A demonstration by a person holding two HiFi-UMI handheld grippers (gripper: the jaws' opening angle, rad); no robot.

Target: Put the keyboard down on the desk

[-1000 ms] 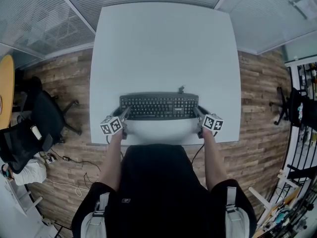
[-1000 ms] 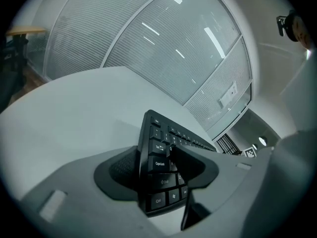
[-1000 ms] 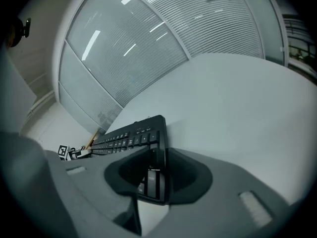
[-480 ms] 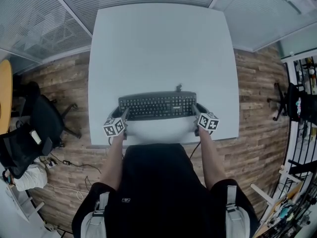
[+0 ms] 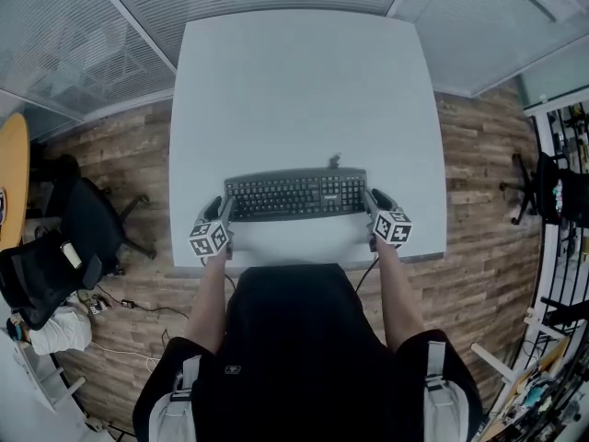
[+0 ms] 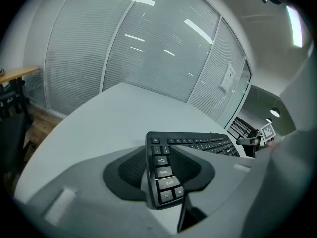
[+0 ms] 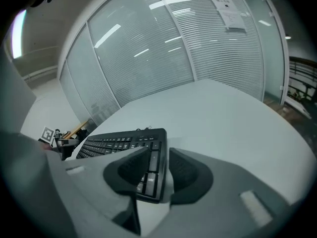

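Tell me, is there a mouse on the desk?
No, the head view shows only the keyboard on the white desk.

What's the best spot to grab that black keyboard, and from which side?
Take the keyboard by its two short ends, left gripper and right gripper coming from the near edge. It is long, thin and flat on the desk, so one middle grip would likely let it tip.
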